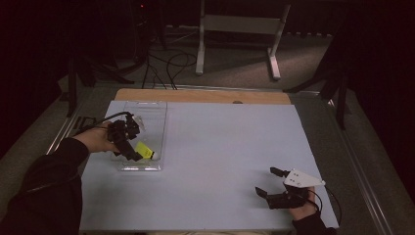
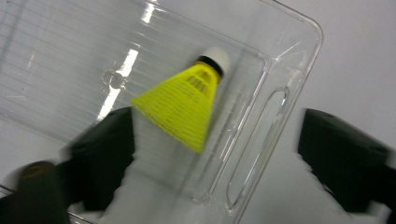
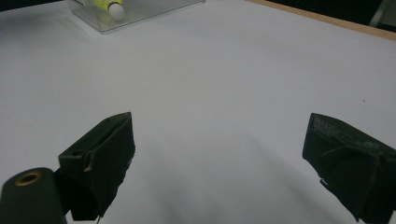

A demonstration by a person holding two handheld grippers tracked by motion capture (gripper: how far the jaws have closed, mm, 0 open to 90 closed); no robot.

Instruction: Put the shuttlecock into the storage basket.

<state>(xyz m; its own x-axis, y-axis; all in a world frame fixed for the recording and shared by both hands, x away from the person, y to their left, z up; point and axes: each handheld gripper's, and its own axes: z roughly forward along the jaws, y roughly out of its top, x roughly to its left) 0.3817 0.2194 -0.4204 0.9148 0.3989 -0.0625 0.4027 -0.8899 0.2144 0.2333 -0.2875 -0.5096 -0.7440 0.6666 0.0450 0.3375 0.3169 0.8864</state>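
Here the yellow mesh-skirted plastic shuttlecock with a white cap lies on its side in the clear plastic tray, between the left gripper's spread fingers, untouched. Likely very light, springy, easily crushed at the skirt; a pinch near the firmer cap seems best. The right gripper rests on the pale surface, fingers spread, empty.

In your left gripper view the clear tray runs off the top and left edges, and motion blur smears the shuttlecock skirt. In your right gripper view the top edge crops that shuttlecock. Beyond the counter, the floor stand loses its top.
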